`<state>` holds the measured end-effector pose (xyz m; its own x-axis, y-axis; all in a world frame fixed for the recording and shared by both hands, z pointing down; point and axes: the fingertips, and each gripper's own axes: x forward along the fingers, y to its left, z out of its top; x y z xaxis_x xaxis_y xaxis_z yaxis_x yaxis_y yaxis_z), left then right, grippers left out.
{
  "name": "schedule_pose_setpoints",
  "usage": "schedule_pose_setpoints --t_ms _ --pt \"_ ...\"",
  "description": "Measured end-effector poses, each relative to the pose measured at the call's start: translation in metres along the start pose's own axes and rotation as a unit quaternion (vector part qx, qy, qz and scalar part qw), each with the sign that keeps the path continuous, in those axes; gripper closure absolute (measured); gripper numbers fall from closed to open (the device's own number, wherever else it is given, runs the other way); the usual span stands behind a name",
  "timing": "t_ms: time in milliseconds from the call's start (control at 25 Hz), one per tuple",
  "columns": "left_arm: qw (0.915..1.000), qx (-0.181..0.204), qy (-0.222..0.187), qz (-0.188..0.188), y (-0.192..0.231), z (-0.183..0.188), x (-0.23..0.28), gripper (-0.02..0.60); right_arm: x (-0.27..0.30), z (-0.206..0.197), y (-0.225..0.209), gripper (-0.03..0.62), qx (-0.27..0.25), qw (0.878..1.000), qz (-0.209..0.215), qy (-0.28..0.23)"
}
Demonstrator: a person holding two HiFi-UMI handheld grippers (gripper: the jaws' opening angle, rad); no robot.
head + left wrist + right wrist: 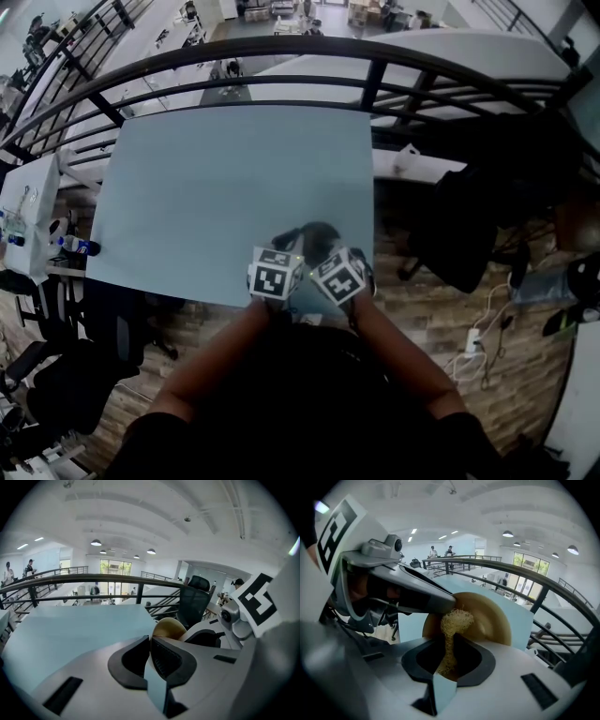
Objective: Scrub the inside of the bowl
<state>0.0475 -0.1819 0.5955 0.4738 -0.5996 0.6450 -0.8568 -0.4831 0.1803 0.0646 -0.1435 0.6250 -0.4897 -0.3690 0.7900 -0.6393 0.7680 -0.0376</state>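
Note:
A tan wooden bowl (487, 616) is held tilted on edge over the near edge of the pale blue table (216, 187). My left gripper (151, 643) is shut on the bowl's rim, and the bowl (168, 626) shows just past its jaws. My right gripper (448, 641) is shut on a pale fibrous scrubber (456, 620), whose tuft touches the inside of the bowl near the rim. In the head view both grippers stand close together at the table's front, the left gripper (287, 244) beside the right gripper (324, 246); the bowl there is mostly hidden.
A dark metal railing (281, 56) runs behind the table. A black office chair (469, 234) stands to the right on the wooden floor. A white desk (28, 202) with bottles is at the left. Cables lie on the floor at lower right.

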Motion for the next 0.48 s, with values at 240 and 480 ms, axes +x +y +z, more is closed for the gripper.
schedule_pose_setpoints --t_ms 240,480 --pt "0.9996 -0.029 0.004 0.001 0.005 -0.016 -0.003 0.569 -0.005 -0.006 -0.022 0.528 -0.02 0.998 -0.05 0.028" --pt "0.9995 -0.02 -0.004 -0.022 -0.008 -0.015 -0.009 0.566 0.0 0.002 -0.006 0.528 -0.033 0.999 -0.029 0.005"
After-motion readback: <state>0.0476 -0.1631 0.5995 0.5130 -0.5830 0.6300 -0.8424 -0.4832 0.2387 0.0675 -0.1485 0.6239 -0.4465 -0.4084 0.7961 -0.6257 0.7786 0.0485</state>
